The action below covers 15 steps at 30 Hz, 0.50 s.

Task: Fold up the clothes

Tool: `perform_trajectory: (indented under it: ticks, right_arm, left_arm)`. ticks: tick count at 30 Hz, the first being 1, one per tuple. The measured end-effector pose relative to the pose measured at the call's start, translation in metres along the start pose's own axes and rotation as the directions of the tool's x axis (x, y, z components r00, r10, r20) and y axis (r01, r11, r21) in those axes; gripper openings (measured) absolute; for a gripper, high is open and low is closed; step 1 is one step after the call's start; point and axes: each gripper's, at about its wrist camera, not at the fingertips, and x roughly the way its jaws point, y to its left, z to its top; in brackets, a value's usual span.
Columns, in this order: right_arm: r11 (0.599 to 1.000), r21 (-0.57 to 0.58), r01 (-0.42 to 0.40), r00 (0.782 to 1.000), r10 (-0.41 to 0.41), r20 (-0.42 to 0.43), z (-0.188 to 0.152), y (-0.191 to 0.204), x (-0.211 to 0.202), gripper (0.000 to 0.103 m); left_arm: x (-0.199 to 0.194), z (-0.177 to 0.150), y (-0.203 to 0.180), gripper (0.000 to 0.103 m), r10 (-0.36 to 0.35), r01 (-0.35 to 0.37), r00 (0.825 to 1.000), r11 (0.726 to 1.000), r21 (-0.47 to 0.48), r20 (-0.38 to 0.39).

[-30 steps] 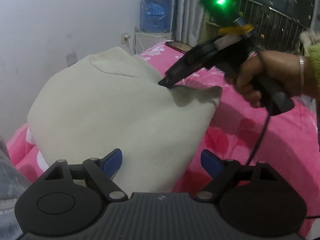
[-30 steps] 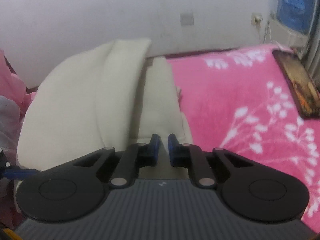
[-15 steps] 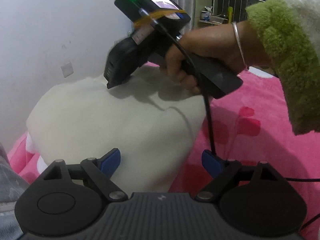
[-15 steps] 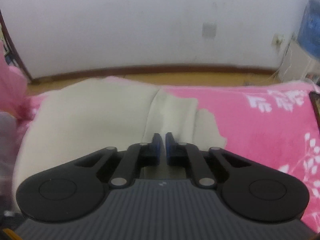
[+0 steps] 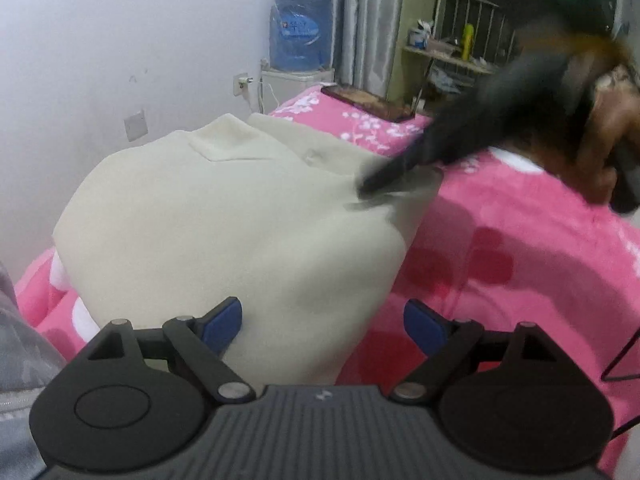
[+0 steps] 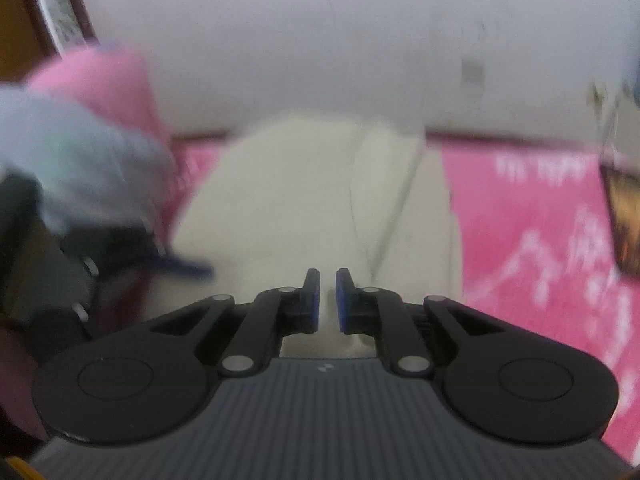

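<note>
Both grippers first: our left gripper [image 5: 322, 322] stands wide with nothing between its blue pads, poised over the near hem of the cream garment [image 5: 224, 220]. Our right gripper [image 6: 327, 300] is drawn nearly closed, and we see no cloth caught in the narrow gap; its tip comes down on the garment's right edge, though motion blur leaves us unsure whether it is really touching.

That garment lies flat on the pink blanket [image 5: 520, 248], its collar at the far end towards the wall. One side seems already turned in, with a long fold line running down the right half; the rest looks unfolded, so we judge the folding barely begun.

Beyond the garment a dark tablet [image 5: 366, 102] rests on the blanket, and further off stands a blue water bottle [image 5: 300, 34]; its label is too small to read.
</note>
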Motion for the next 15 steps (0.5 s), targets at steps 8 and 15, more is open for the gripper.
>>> perform_trajectory:
  ticks: [8,15]
  right_arm:
    - [0.991,0.136,0.012,0.994,-0.026,0.108,0.003,0.004,-0.042,0.011]
    - [0.965,0.211,0.155,0.988,-0.154,-0.020,-0.009,0.025,0.002,0.012]
  left_arm:
    - [-0.019,0.005,-0.022,0.086,0.053,-0.054,0.998,0.996,0.069,0.018]
    - [-0.019,-0.002,-0.056,0.085,0.085,-0.073,0.995,0.969,0.234,-0.043]
